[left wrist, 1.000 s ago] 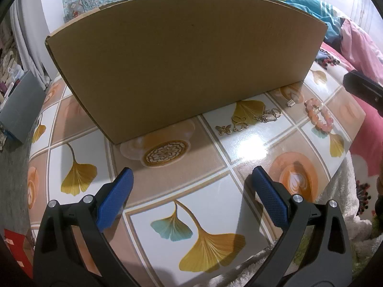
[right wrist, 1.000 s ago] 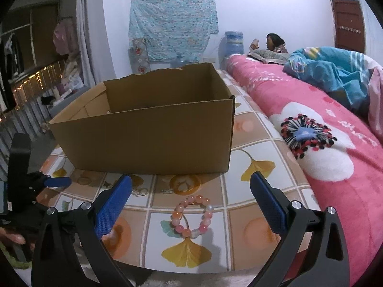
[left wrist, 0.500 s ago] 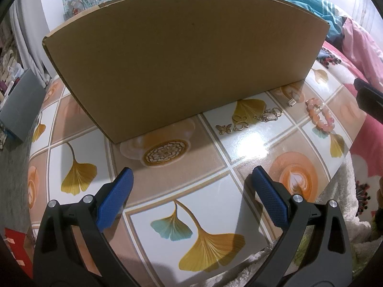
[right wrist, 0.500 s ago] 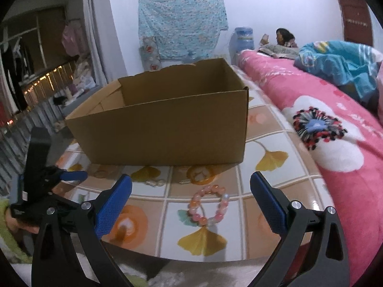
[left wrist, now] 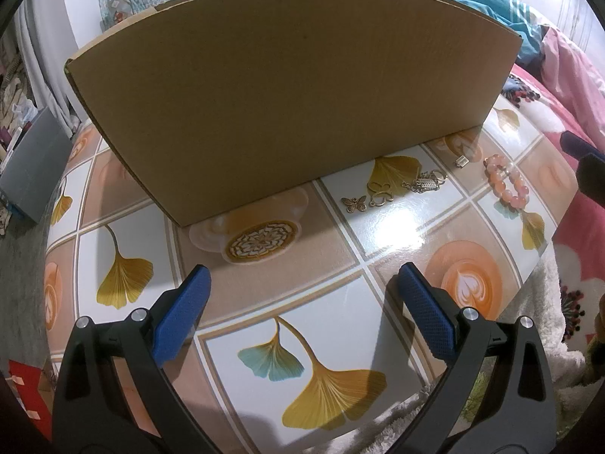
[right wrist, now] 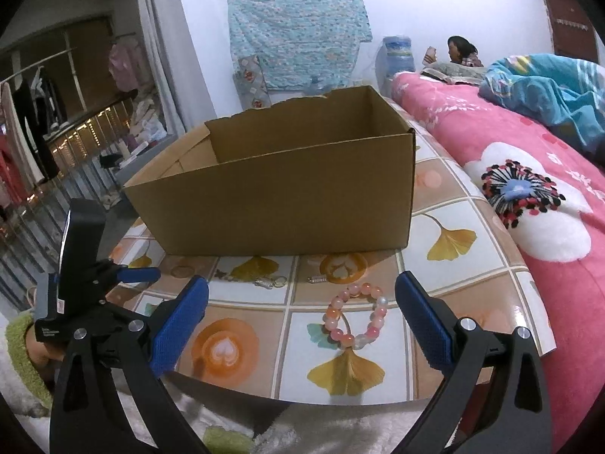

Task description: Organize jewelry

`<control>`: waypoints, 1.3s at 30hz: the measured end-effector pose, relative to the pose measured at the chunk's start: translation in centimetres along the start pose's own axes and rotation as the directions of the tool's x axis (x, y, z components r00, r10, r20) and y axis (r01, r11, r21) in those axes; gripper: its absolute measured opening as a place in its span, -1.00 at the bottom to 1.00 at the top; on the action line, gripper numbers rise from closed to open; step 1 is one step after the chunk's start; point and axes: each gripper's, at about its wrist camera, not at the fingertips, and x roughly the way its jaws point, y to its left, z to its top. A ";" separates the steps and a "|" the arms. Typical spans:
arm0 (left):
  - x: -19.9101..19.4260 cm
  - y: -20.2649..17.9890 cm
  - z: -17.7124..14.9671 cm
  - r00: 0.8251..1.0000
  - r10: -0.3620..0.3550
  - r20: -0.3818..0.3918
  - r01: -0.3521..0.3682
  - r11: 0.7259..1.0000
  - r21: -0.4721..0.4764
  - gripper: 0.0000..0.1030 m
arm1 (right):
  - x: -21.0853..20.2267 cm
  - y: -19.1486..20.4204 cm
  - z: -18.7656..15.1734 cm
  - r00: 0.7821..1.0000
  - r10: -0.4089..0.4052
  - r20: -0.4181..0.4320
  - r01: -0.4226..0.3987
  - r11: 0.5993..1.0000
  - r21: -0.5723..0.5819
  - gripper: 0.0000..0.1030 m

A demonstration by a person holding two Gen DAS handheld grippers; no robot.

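Observation:
An open cardboard box (left wrist: 287, 94) (right wrist: 287, 196) stands on the patterned table (left wrist: 385, 242). In front of it lie a pink bead bracelet (left wrist: 508, 185) (right wrist: 355, 316), a butterfly charm (left wrist: 354, 204), an open-work charm (left wrist: 380, 193), a chain piece (left wrist: 425, 182) (right wrist: 270, 283) and a small clasp (left wrist: 462, 160) (right wrist: 317, 279). My left gripper (left wrist: 302, 302) hovers open over the table's near edge, nothing between its fingers; it also shows in the right wrist view (right wrist: 124, 276). My right gripper (right wrist: 302, 314) is open, just short of the bracelet.
A pink flowered bedspread (right wrist: 529, 196) borders the table on the right, with a blue blanket (right wrist: 548, 90) further back. A person (right wrist: 459, 51) sits far behind. A grey box (left wrist: 34, 174) stands on the floor to the left. White fleece (left wrist: 544, 302) hangs below the table edge.
The right gripper has swung left and come closer, so the bracelet now sits between its fingers in view. The left gripper has barely moved.

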 end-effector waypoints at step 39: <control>0.3 0.1 0.1 1.000 0.009 -0.007 -0.009 1.000 -0.015 0.87 | 0.5 0.2 0.2 0.999 0.051 -0.003 -0.051 0.999 0.017 0.87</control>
